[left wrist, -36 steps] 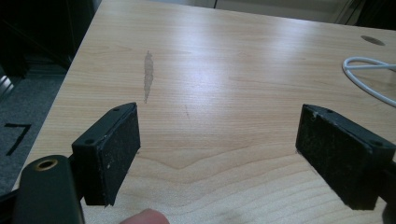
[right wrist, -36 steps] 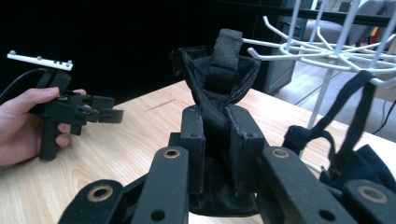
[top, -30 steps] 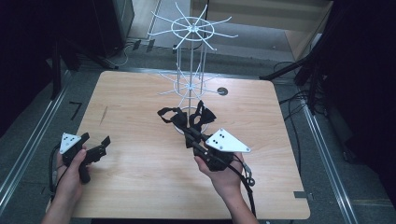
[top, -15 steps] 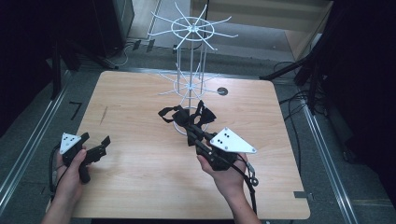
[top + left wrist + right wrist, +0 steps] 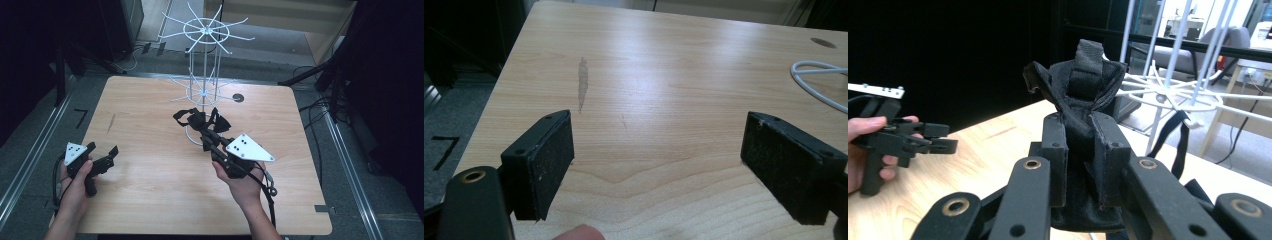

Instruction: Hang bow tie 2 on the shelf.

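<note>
In the high view, the right gripper [image 5: 209, 140] sits just right of the frame's centre, its jaws clamped on a black fabric bow tie with a trailing strap [image 5: 200, 120] that hangs at the foot of the white wire display rack with radiating hook arms [image 5: 205, 60]; the rack stands at the upper middle of the frame on the pale wooden table [image 5: 150, 200]. The left gripper [image 5: 104, 159] rests low at the lower left, well apart from the bow tie, held in the person's left hand [image 5: 75, 185]. In the left gripper view, the two black pads stand wide apart with nothing between them, bare wood grain below, and a loop of the rack's white wire base [image 5: 819, 82] at the right edge. In the right gripper view, the jaws rise from the bottom centre and pinch the bow tie [image 5: 1080, 115] upright between them, its strap [image 5: 1170, 145] dangling to the right, the rack's lower ring of arms [image 5: 1168, 97] behind it at the upper right, and the left gripper [image 5: 933, 137] at the left edge. The step in hand looks like carrying the bow tie to the rack to hang it; the next move likely calls for lifting the strap's loop over one of the hook arms before letting go.
</note>
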